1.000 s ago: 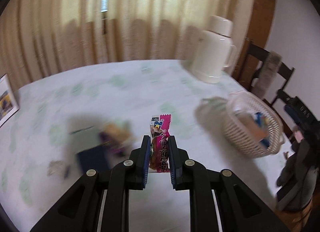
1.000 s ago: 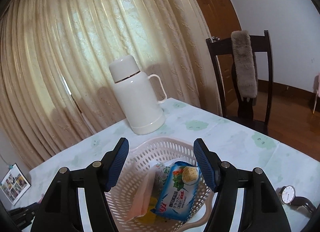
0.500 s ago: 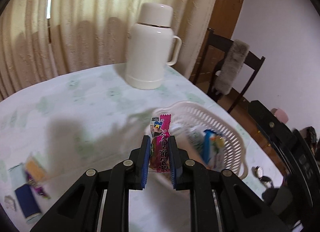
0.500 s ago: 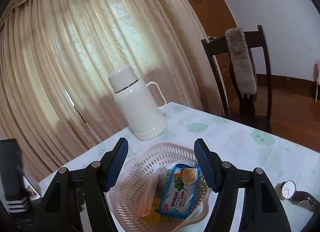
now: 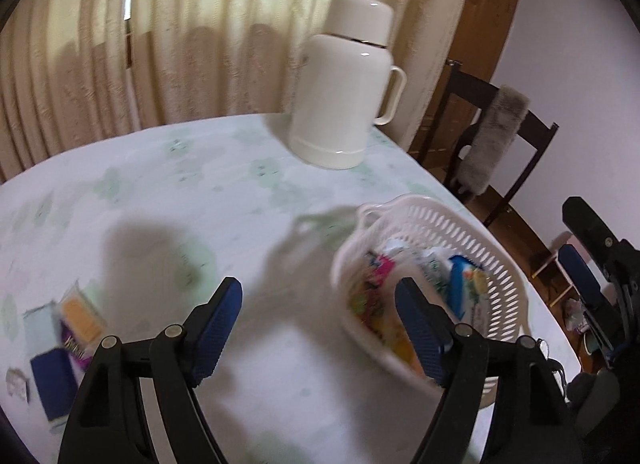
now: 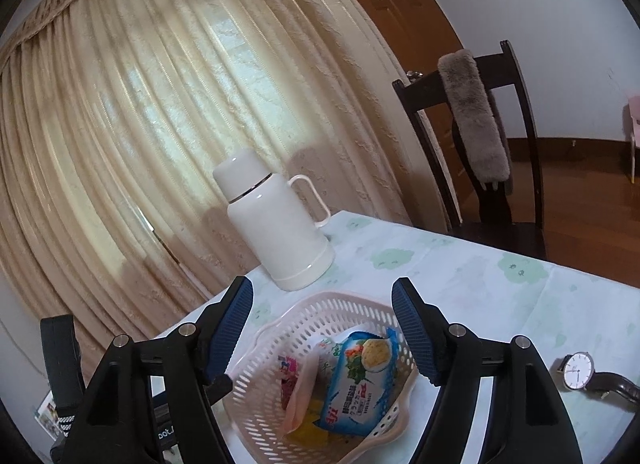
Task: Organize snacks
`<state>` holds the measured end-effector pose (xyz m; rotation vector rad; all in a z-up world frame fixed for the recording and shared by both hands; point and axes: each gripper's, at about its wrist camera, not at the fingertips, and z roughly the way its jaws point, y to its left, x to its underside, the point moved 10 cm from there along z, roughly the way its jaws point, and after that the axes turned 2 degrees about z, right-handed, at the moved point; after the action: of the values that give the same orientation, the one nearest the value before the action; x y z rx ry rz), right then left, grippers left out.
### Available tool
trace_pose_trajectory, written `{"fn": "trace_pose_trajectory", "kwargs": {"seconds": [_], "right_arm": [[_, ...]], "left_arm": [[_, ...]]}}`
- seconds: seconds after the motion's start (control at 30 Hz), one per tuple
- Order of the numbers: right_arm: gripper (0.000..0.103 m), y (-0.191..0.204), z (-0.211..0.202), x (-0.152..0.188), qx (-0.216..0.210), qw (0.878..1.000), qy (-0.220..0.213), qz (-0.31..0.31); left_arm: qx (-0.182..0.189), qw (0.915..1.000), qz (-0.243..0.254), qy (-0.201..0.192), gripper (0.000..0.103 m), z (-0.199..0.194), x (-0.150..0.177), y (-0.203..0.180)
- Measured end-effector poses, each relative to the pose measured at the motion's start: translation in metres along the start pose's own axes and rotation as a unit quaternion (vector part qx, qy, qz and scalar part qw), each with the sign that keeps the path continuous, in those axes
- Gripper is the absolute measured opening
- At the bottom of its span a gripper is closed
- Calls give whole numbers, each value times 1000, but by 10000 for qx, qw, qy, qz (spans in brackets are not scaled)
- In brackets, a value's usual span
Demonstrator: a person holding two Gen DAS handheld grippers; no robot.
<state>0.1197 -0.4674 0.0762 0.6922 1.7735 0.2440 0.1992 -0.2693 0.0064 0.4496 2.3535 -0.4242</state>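
Left gripper (image 5: 318, 322): jaws opening, nothing between them, above basket's near rim. Right gripper (image 6: 322, 330): jaws opening, empty, over basket. White basket (image 5: 460, 224): holds pink snack packet (image 5: 378, 270) and blue cracker packet (image 6: 360, 384). Loose snacks (image 5: 68, 336): tablecloth, well left. Thermos (image 5: 346, 84): beyond basket.

A cream thermos jug (image 6: 276, 220) with a handle stands upright on the pale green-patterned tablecloth (image 6: 480, 276), in front of beige curtains (image 6: 160, 124). At the right, a dark wooden chair (image 6: 520, 144) carries a grey furry cloth (image 6: 474, 112) draped over its back. A wristwatch (image 6: 580, 372) lies at the lower right.
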Motion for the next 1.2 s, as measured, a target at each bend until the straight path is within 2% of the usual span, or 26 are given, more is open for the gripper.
{"fn": "trace_pose_trajectory", "kwargs": {"seconds": [0.17, 0.3, 0.4, 0.6, 0.67, 0.73, 0.8, 1.2], "right_arm": [[73, 24, -5, 7, -143, 9988, -128, -445], [80, 52, -8, 18, -341, 9946, -216, -960], [80, 72, -3, 35, -658, 9907, 19, -1192], [80, 92, 5, 59, -925, 9832, 317, -1544], [80, 97, 5, 64, -1029, 9805, 383, -1629], [80, 102, 7, 74, -1217, 9771, 593, -1642], [80, 106, 11, 83, -1311, 9739, 789, -1678], [80, 134, 11, 138, -1552, 9475, 1274, -2487]], "left_arm": [[-451, 9984, -343, 18, 81, -9, 12, 35], [-926, 9946, -471, -5, 81, -20, 21, 66], [-1138, 9923, -479, -90, 81, -32, 26, 83], [-1445, 9873, -614, -244, 81, -60, 37, 116], [-1676, 9837, -598, -250, 81, -70, 43, 131], [-1988, 9777, -639, -221, 81, -80, 52, 152], [-2149, 9733, -776, -223, 81, -89, 60, 170], [-2575, 9489, -1824, -42, 81, -118, 112, 271]]}}
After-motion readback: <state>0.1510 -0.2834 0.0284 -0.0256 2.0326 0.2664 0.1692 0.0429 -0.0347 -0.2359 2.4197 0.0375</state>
